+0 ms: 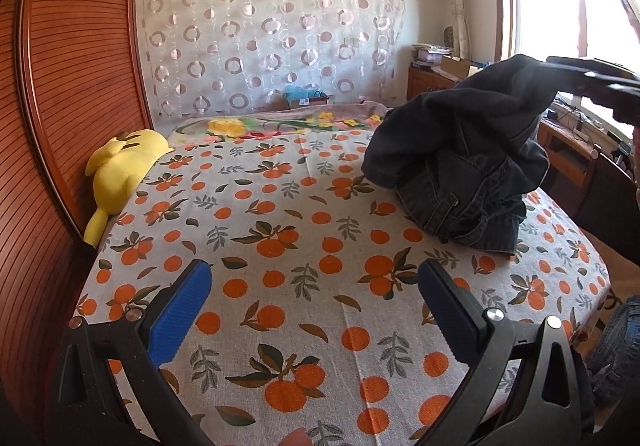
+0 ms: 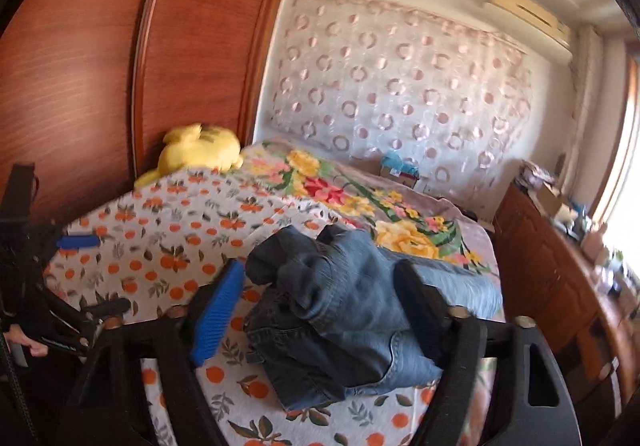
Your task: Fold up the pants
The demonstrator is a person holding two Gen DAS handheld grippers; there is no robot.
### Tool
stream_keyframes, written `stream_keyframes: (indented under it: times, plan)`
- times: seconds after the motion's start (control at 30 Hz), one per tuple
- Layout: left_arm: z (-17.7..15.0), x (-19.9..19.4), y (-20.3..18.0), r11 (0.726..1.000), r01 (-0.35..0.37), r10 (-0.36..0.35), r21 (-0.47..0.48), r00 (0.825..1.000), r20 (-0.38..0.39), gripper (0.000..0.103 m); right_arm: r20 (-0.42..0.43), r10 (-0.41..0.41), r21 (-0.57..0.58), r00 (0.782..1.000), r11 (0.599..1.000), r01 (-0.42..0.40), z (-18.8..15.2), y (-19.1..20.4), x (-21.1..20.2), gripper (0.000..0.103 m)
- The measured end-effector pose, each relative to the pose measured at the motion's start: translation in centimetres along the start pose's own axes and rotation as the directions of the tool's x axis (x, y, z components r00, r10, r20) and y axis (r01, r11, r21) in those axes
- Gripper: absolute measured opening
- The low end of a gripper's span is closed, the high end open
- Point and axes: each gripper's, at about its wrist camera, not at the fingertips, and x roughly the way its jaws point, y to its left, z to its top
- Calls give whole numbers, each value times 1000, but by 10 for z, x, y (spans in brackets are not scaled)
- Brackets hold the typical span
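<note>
Dark blue jeans (image 1: 460, 165) lie bunched on the right of the bed; one part is pulled up toward my right gripper (image 1: 592, 79) at the upper right, the rest rests on the orange-print sheet (image 1: 280, 230). In the right wrist view the jeans (image 2: 340, 310) fill the gap between the blue pad (image 2: 218, 314) and the dark finger (image 2: 420, 310) of my right gripper (image 2: 320, 266), which is shut on the fabric. My left gripper (image 1: 316, 270) hovers open over bare sheet, left of the jeans, holding nothing. It also shows at the left edge as left gripper (image 2: 78, 242).
A yellow plush toy (image 1: 120, 169) lies against the wooden wardrobe (image 1: 60, 85) on the left. A floral blanket (image 1: 280, 125) covers the far end of the bed. A wooden cabinet (image 1: 568, 137) with clutter stands under the window on the right.
</note>
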Motion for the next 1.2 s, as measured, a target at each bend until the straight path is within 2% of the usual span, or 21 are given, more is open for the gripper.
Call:
stream_keyframes:
  times: [0.03,0.1,0.17,0.3,0.47,0.6,0.7,0.87,0.93,1.0,1.07,1.1,1.13,1.17,1.2]
  plan:
    - [1,-1,0,1000,1,-1,0,1000,2,103,-24,2,-16,1000,1000,-2,3,-1,5,51]
    - [2,-3,-2,1000,3,-3,1,1000,8,103,-51,-8,-28,999,1000,7,5,-5,10,25]
    - [5,-3,-6,1000,5,-5,8,1000,12,103,-51,-22,-42,998,999,20,13,-12,9,16]
    - [15,0,-17,999,45,-45,22,999,2,103,-17,-56,-27,998,998,56,23,-33,-6,11]
    - [28,11,-48,987,138,-137,78,990,-12,103,14,-131,28,991,991,130,22,-54,-25,10]
    - [36,23,-76,964,236,-233,121,972,-41,103,2,-159,80,987,984,159,9,-66,-26,10]
    - [40,29,-92,946,288,-283,151,958,-54,99,-16,-159,104,987,982,160,4,-65,-17,10]
    - [49,47,-110,920,353,-340,170,935,-104,82,-19,-148,143,989,978,149,8,-68,-15,10]
    - [52,56,-115,913,362,-345,188,931,-118,81,-15,-144,151,989,978,145,13,-76,-18,10]
    - [54,67,-123,891,397,-371,220,916,-152,76,-11,-140,158,990,977,140,17,-78,-19,10]
    - [56,79,-127,887,402,-369,228,913,-174,57,-7,-134,161,991,978,134,17,-82,-19,10]
    - [57,85,-129,887,403,-364,227,911,-196,53,-6,-133,163,991,978,132,19,-83,-18,10]
    - [58,90,-129,884,410,-367,225,906,-210,44,-4,-136,164,991,977,135,17,-86,-18,10]
    - [62,92,-128,882,417,-374,221,903,-211,35,0,-137,163,991,977,135,20,-88,-17,10]
    - [65,91,-127,882,418,-378,217,903,-202,31,3,-137,159,991,978,134,23,-89,-15,10]
